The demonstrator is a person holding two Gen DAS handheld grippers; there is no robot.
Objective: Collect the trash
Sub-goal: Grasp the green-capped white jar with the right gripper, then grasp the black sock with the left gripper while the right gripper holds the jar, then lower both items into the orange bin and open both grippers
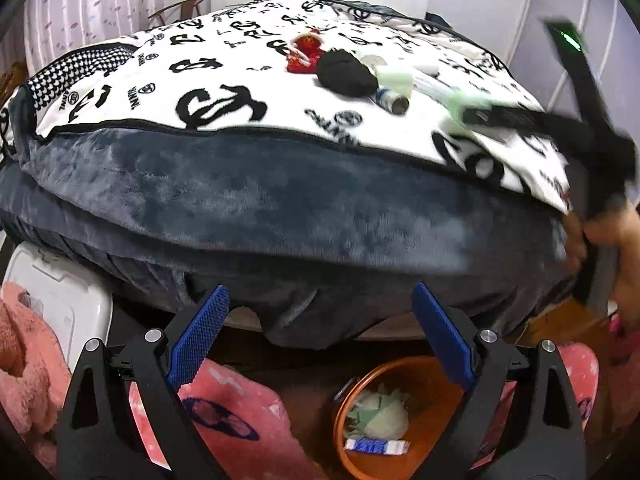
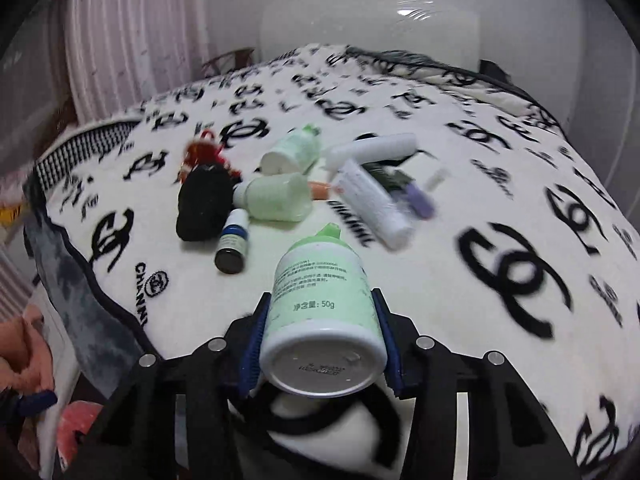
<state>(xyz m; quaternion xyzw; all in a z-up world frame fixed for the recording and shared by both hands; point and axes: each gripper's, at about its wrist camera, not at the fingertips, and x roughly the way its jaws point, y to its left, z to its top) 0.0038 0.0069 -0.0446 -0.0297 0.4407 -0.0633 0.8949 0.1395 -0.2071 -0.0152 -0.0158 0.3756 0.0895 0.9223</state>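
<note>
My right gripper is shut on a pale green bottle with a white base and holds it above the bed; it shows blurred in the left wrist view. More trash lies on the blanket: a second green bottle, a third one, a small dark dropper bottle, a white tube, a black cloth lump and a red tassel. My left gripper is open and empty, low in front of the bed, over an orange bin that holds trash.
The bed carries a white blanket with black logos and a dark grey border. A white headboard stands behind. A white stool and pink fabric lie on the floor left of the bin.
</note>
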